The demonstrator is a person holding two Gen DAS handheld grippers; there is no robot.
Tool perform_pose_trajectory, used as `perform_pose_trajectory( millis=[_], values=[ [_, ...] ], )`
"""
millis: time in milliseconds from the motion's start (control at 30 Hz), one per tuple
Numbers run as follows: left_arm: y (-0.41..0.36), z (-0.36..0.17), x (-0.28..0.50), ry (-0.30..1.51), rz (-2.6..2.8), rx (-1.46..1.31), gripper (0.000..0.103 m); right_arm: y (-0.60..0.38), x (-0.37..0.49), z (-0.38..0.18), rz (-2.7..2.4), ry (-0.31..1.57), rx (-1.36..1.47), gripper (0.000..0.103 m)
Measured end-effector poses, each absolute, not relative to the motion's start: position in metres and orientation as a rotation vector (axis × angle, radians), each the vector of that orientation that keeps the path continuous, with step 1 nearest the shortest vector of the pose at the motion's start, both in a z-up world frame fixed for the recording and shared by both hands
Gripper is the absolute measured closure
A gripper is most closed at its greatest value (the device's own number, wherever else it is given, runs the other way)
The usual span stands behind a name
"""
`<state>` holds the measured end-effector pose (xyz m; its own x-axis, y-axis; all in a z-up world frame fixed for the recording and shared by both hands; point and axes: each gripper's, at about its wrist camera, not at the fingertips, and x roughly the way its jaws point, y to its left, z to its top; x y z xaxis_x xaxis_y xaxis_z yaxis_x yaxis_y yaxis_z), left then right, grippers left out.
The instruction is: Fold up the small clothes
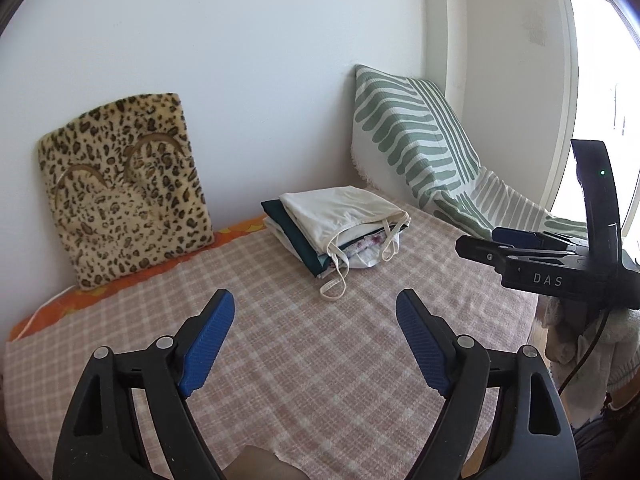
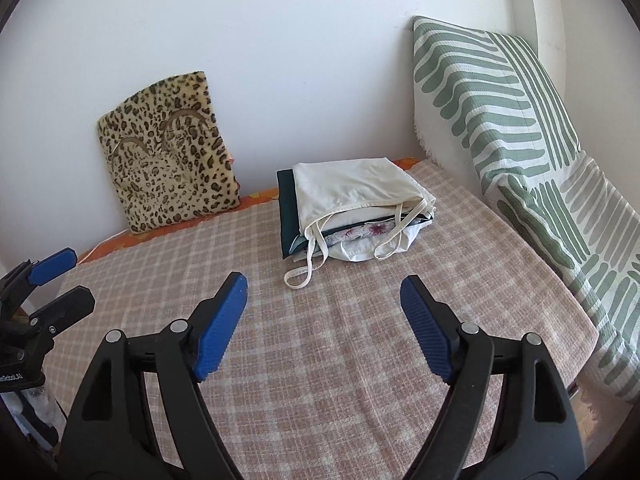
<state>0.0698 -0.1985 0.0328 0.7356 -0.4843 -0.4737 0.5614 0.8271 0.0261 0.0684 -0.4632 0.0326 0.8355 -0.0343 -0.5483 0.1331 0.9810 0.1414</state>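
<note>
A stack of folded small clothes (image 1: pixel 336 226) lies at the back of the bed, with a cream strappy top (image 2: pixel 356 192) uppermost, over a dark green piece and a floral one. Its straps trail toward me onto the checked blanket (image 1: pixel 320 360). My left gripper (image 1: pixel 314 312) is open and empty, above the blanket short of the stack. My right gripper (image 2: pixel 324 300) is open and empty too, also short of the stack. The right gripper also shows at the right edge of the left wrist view (image 1: pixel 476 246), the left gripper at the left edge of the right wrist view (image 2: pixel 64 276).
A leopard-print cushion (image 1: pixel 120 192) leans on the white wall at the back left. A green-striped cushion (image 2: pixel 492 108) leans at the back right with a matching striped throw (image 2: pixel 580 240) below it. The bed's right edge (image 1: pixel 532 312) drops off near a bright window.
</note>
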Motion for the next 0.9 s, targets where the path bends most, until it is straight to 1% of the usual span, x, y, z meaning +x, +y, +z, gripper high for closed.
perform_pose_trajectory(
  millis=[100, 333, 467, 500, 900],
  values=[
    [-0.195, 0.026, 0.066, 0.500, -0.551, 0.173, 0.019, -0.460, 0.068, 0.031, -0.094, 0.570, 0.172, 0.020],
    [-0.187, 0.020, 0.060, 0.498, -0.542, 0.150, 0.017, -0.456, 0.066, 0.028, -0.115, 0.558, 0.174, 0.017],
    [-0.184, 0.019, 0.059, 0.500, -0.534, 0.142, 0.005, -0.456, 0.066, 0.025, -0.113, 0.562, 0.169, 0.016],
    [-0.184, 0.018, 0.057, 0.495, -0.530, 0.139, 0.004, -0.457, 0.067, 0.022, -0.114, 0.563, 0.166, 0.016],
    [-0.180, 0.017, 0.052, 0.491, -0.513, 0.153, 0.003, -0.458, 0.069, 0.016, -0.129, 0.568, 0.167, 0.016]
  ],
)
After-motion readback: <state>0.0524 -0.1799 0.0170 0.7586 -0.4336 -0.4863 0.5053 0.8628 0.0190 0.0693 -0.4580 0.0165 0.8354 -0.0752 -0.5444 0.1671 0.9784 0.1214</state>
